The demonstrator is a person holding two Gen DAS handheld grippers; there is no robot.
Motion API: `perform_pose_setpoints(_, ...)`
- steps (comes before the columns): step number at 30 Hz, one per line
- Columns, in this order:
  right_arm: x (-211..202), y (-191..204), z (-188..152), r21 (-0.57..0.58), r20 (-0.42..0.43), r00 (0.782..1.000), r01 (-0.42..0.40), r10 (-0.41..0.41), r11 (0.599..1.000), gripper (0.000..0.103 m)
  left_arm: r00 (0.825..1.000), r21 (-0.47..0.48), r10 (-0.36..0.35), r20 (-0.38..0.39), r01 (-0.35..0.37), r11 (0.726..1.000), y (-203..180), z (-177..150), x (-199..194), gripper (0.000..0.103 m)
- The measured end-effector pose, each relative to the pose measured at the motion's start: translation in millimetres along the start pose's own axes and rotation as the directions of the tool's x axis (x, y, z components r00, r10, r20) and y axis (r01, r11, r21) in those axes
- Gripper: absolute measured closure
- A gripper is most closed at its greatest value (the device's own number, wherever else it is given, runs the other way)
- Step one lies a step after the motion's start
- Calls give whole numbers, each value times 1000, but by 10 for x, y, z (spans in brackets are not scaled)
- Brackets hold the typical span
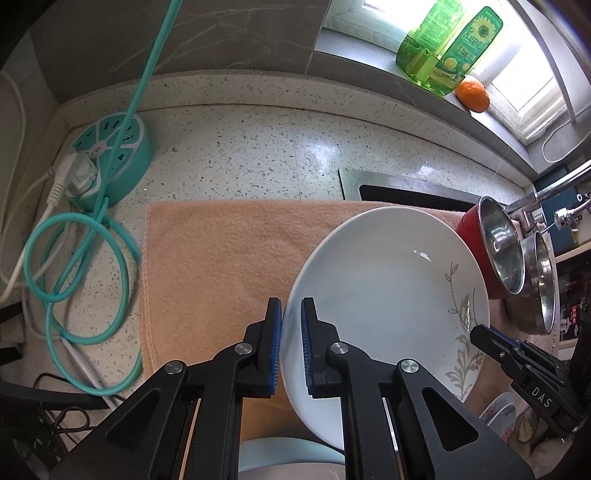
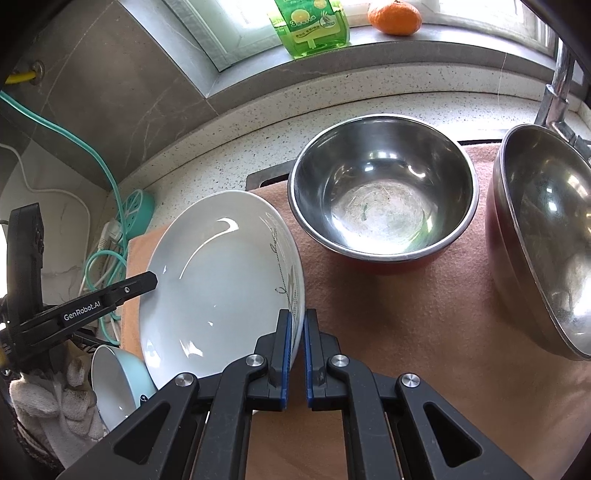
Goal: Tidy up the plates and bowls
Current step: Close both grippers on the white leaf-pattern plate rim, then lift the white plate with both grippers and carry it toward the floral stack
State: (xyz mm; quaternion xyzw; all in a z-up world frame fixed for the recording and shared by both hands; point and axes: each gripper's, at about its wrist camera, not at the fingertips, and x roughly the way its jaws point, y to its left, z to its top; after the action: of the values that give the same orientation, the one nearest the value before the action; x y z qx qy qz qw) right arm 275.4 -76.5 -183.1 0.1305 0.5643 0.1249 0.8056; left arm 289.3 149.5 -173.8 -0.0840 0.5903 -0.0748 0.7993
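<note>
A white plate with a grey leaf pattern [image 1: 384,291] is held tilted above the peach towel [image 1: 221,258]. My left gripper [image 1: 291,343] is shut on its left rim. My right gripper [image 2: 298,354] is shut on its opposite rim, and the plate [image 2: 221,284] shows to the left in the right wrist view. The right gripper [image 1: 517,363] also shows at the plate's far edge in the left wrist view. Two steel bowls with red outsides [image 2: 382,188] [image 2: 546,236] stand on the towel to the right. A light blue bowl [image 2: 118,387] sits low beneath the plate.
A teal power strip [image 1: 110,158] with coiled cables lies on the speckled counter at left. The sink edge [image 1: 399,184] and a tap [image 2: 557,88] are behind the towel. A green bottle [image 2: 314,26] and an orange [image 2: 395,16] stand on the sill.
</note>
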Motion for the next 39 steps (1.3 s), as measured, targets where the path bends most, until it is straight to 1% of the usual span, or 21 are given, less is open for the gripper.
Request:
perform_pose_setpoints(3, -18, -12, 2, 3, 2, 1000, 1, -1, 1000, 97, 1000, -10, -8, -2, 8, 1000, -4, -22, -17, 94)
perform_pose_setpoints(10, -167, -34, 14, 9, 24, 1000, -17, 17, 1000, 97, 999, -18, -27, 44, 28, 999, -63, -34, -237, 94)
perform_pose_setpoints(17, -371, -92, -40, 13, 42, 998, -44, 43, 999, 97, 997, -20, -41, 66, 42, 999, -142, -122, -411, 94)
perform_pose_setpoints(26, -650, -128, -132, -1, 64, 996, -66, 66, 998, 97, 994, -29, -47, 94, 50, 998, -277, -279, -633, 94)
perform_pose_setpoints(31, -793, -142, -180, -14, 74, 994, -84, 85, 996, 97, 991, -30, -47, 122, 51, 998, -374, -369, -794, 94)
perform_pose_setpoints(39, -1024, -218, -352, -40, 79, 991, -108, 111, 993, 97, 987, -47, -45, 152, 52, 998, -479, -608, -1014, 94)
